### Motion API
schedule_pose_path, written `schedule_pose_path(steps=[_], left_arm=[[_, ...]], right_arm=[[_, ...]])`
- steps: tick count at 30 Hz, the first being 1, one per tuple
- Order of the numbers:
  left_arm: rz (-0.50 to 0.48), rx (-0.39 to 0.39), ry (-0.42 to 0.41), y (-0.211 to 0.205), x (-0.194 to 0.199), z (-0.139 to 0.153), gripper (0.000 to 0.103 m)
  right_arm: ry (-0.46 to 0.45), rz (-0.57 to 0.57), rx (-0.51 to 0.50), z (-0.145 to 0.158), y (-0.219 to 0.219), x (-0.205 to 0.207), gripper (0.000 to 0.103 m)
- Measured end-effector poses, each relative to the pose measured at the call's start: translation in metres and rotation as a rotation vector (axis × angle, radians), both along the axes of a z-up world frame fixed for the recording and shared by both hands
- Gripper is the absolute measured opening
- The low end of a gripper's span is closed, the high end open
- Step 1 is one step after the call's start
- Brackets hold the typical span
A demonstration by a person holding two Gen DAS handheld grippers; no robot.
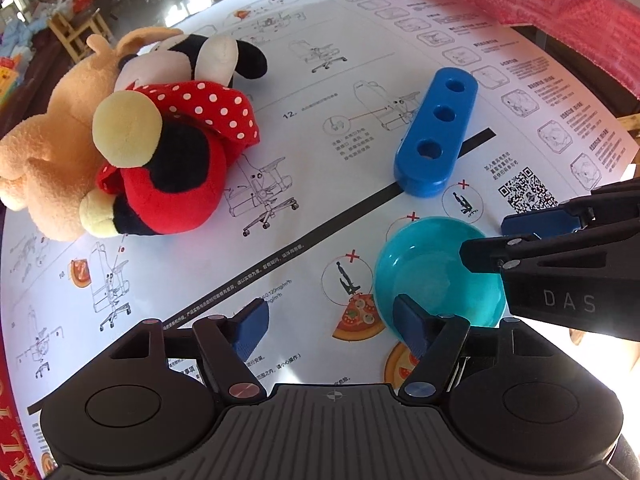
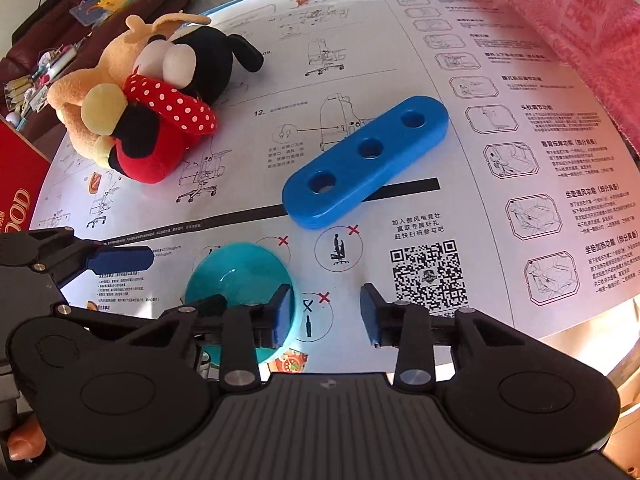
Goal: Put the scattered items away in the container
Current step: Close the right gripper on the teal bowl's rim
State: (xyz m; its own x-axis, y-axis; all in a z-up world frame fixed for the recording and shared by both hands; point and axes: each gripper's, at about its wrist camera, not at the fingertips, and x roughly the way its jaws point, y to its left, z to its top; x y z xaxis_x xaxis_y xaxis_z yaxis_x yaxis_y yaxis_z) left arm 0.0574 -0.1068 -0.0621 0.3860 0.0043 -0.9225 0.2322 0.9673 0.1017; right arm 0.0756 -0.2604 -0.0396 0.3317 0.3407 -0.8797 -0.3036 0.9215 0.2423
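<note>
Left tongs point(image 1: 328, 328) spread at lower frame, teal bowl point(image 1: 436, 268) by right finger, right tongs point(image 2: 326, 316) spread, blue three-hole block point(image 1: 436, 132) mid-table, plush toys point(image 1: 132, 136) piled upper left, pink cloth point(image 2: 560, 20) upper right

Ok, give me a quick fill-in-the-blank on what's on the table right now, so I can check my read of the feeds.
1. The blue block has ____ round holes along its top.
2. The red skirt on the mouse plush is dotted in ____.
3. The mouse plush leans against a ____ plush bear.
4. The left gripper and right gripper both have their jaws ____, holding nothing, near the teal bowl.

Missing words: three; white; tan; open
</note>
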Motion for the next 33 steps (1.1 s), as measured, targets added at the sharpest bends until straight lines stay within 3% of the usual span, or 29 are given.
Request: schedule_pose_path(steps=[4,11,17,19,21,30,33], left_arm=[[0.0,-0.005,-0.001,0.001,-0.001,-0.001,0.079],[0.008,-0.015,0.001,0.004,-0.002,-0.003,0.078],[0.045,-0.056,0.018,0.011,0.001,-0.003,0.063],[0.043,-0.071,0.023,0.011,0.001,-0.002,0.05],[0.049,-0.076,0.024,0.011,0.001,-0.001,0.044],[0.044,-0.07,0.011,0.013,-0.005,0.0,0.046],[0.022,-0.05,0.003,0.011,-0.009,0.0,0.055]], right_arm=[[0.012,0.001,0.025,-0.001,0.001,0.001,0.025],[0.016,-0.009,0.043,-0.002,0.0,-0.002,0.025],[0.021,-0.014,0.044,-0.001,0.002,-0.004,0.028],[0.027,-0.02,0.056,-0.001,0.001,-0.004,0.03],[0.033,-0.015,0.062,-0.001,0.001,-0.004,0.033],[0.027,-0.004,0.062,-0.001,0.004,-0.007,0.035],[0.03,0.011,0.063,-0.001,0.008,-0.006,0.022]])
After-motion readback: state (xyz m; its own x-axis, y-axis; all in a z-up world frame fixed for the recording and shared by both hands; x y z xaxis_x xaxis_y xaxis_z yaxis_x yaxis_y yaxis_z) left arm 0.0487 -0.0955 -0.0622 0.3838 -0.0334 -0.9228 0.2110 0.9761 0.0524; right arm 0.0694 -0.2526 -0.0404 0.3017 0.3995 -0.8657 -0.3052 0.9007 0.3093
